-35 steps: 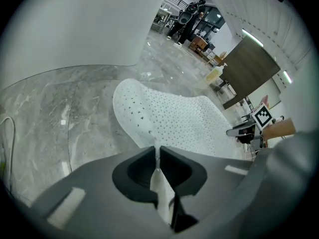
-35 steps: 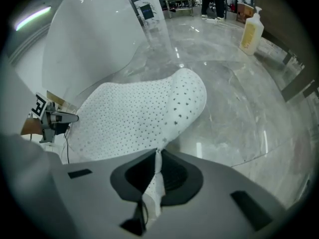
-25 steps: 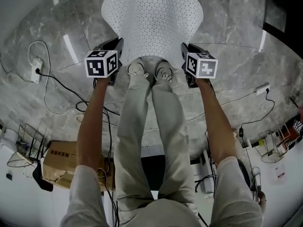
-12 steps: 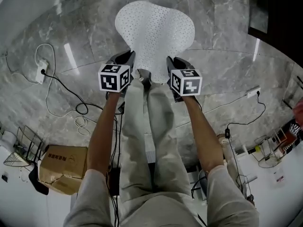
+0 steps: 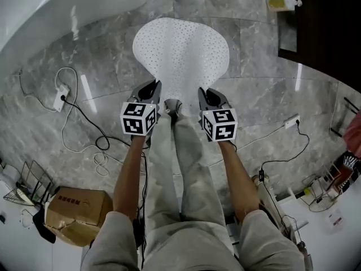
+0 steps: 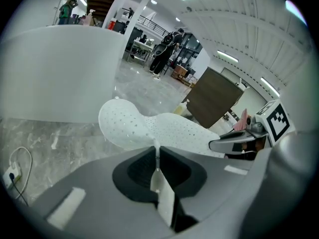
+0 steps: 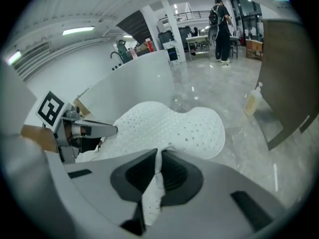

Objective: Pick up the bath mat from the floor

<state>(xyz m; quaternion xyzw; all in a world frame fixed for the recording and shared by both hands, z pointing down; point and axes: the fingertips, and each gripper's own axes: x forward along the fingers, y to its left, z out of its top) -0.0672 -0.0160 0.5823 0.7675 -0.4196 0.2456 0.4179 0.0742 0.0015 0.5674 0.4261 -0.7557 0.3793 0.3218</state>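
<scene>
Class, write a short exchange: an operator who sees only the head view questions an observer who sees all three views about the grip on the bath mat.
Operator: My view hides the tips. Do the left tongs have the bath mat?
Observer: Yes. In the left gripper view they are shut on a thin fold of its edge.
Operator: And the right tongs?
Observer: Shut on the mat's edge too, with a strip trailing back between them.
</scene>
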